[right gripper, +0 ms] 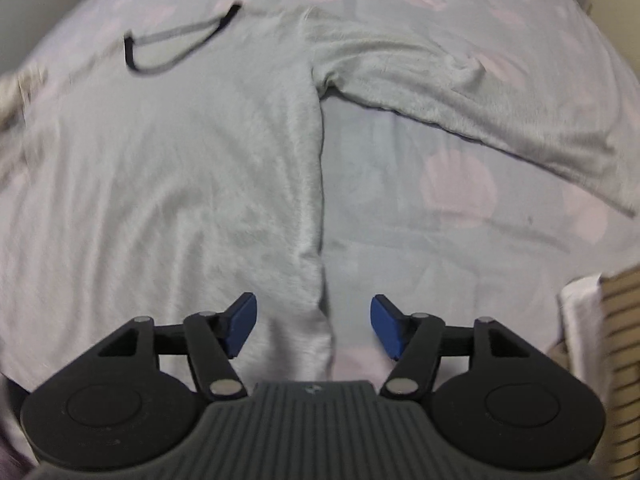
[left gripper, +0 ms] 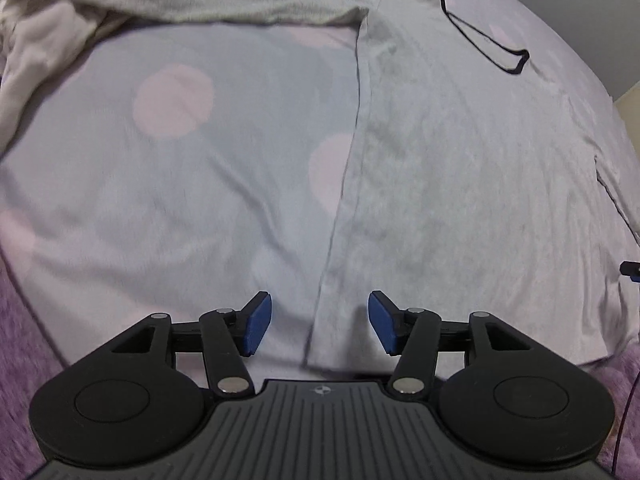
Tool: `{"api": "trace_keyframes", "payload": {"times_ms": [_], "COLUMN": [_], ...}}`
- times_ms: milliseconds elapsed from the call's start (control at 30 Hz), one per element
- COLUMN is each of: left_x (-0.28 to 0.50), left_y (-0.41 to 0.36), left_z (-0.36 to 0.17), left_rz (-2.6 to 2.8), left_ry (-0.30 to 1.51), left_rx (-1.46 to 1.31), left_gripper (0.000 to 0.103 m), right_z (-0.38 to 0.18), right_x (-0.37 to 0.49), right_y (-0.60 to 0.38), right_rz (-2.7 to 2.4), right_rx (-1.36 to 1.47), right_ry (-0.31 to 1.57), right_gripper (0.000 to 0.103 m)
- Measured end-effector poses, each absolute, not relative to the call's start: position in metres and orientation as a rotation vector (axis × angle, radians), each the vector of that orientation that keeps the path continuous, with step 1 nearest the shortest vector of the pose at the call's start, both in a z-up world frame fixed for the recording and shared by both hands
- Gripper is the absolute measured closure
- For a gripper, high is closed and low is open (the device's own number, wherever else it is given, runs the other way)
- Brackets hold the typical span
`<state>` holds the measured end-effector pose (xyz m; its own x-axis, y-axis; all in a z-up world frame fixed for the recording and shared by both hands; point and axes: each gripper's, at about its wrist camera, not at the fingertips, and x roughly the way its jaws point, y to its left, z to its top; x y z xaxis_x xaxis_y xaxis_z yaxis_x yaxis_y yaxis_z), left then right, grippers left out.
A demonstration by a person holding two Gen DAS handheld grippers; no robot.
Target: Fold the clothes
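- Both grippers sit low over the bottom corners of a pale grey long-sleeved top (left gripper: 460, 152) laid flat on a spotted bedsheet (left gripper: 172, 160).
- Left gripper (left gripper: 320, 320): its blue pads stand apart with nothing pinched between them; the top's left side edge runs up through the gap, with the hem corner just below it.
- Right gripper (right gripper: 314, 326): its pads are likewise apart and empty, and the top's right side edge and hem corner lie between them, untouched as far as I can tell.
- The top lies face up or back up, I cannot tell which, with its dark-trimmed neckline (right gripper: 180, 40) at the far end.
- One sleeve (right gripper: 460, 96) is stretched out to the right across the sheet; the other sleeve (left gripper: 180, 0) runs off to the left, towards a rumpled cream cloth (left gripper: 36, 68).
- Step in hand, as I judge it: the garment is spread out and no fold has been made yet; the hands are placed to take the hem.
- Next move, as I judge it: each gripper needs to drop onto its corner and close on the fabric alone, not the sheet beneath.
- After that, the sleeves probably need bringing in over the body.
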<state>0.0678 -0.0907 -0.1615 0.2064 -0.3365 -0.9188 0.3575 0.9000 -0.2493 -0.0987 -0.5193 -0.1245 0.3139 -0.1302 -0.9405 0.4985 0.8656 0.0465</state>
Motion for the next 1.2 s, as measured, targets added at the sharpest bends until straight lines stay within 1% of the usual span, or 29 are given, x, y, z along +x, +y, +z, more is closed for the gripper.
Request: {"api": "trace_keyframes", "payload": {"times_ms": [67,133,167,233,300,333,367,433,467,500,533,567,600,667,800,967,1033,1100,1200], "left_x": [0.065,0.064,0.063,0.061,0.059,0.059,0.059,0.057,0.056,0.054,0.053,0.052,0.052,0.052,0.052,0.05,0.05,0.05,0.052], "left_y": [-0.093,-0.098,-0.1,-0.099,-0.096,-0.094,-0.093,-0.095,-0.097,-0.097,-0.097,-0.096,-0.094,-0.09,-0.081,-0.078,-0.079,-0.081,-0.079], "left_z": [-0.167,-0.17,-0.169,-0.167,-0.166,-0.166,-0.165,-0.164,-0.164,-0.162,-0.161,-0.159,-0.156,-0.144,-0.106,-0.058,-0.05,-0.053,-0.077], "left_rz": [-0.484,-0.47,-0.47,-0.476,-0.48,-0.482,-0.484,-0.494,-0.5,-0.505,-0.508,-0.51,-0.513,-0.525,-0.577,-0.587,-0.574,-0.554,-0.515], "left_ry": [1.276,1.262,1.252,1.242,1.235,1.234,1.235,1.229,1.225,1.22,1.214,1.208,1.202,1.184,1.12,1.059,1.054,1.076,1.136], "left_rx": [0.004,0.031,0.05,0.059,0.06,0.05,0.034,0.034,0.038,0.036,0.026,0.015,-0.001,-0.04,-0.111,-0.075,-0.029,0.021,0.06], "left_gripper": [0.054,0.061,0.061,0.072,0.077,0.08,0.082,0.091,0.093,0.097,0.099,0.099,0.099,0.1,0.1,0.1,0.1,0.1,0.1], "right_z": [-0.127,-0.13,-0.131,-0.137,-0.146,-0.15,-0.153,-0.16,-0.165,-0.167,-0.168,-0.167,-0.165,-0.153,-0.111,-0.049,-0.039,-0.035,-0.052], "right_x": [-0.106,-0.118,-0.124,-0.136,-0.144,-0.148,-0.147,-0.142,-0.138,-0.135,-0.132,-0.133,-0.134,-0.143,-0.169,-0.199,-0.202,-0.204,-0.205], "right_y": [-0.524,-0.528,-0.528,-0.53,-0.53,-0.53,-0.53,-0.527,-0.523,-0.517,-0.51,-0.504,-0.498,-0.495,-0.51,-0.524,-0.523,-0.519,-0.512], "right_rz": [-0.412,-0.403,-0.405,-0.411,-0.393,-0.383,-0.383,-0.376,-0.362,-0.351,-0.339,-0.309,-0.278,-0.266,-0.261,-0.241,-0.225,-0.215,-0.211], "right_rx": [0.396,0.443,0.456,0.486,0.536,0.561,0.565,0.551,0.522,0.475,0.427,0.394,0.364,0.365,0.499,0.598,0.587,0.557,0.53], "right_ry": [1.211,1.226,1.235,1.258,1.286,1.3,1.31,1.346,1.381,1.404,1.425,1.429,1.429,1.39,1.235,1.075,1.075,1.093,1.152], "right_gripper": [0.037,0.037,0.037,0.037,0.039,0.042,0.043,0.044,0.047,0.051,0.065,0.087,0.098,0.099,0.099,0.099,0.099,0.099,0.099]}}
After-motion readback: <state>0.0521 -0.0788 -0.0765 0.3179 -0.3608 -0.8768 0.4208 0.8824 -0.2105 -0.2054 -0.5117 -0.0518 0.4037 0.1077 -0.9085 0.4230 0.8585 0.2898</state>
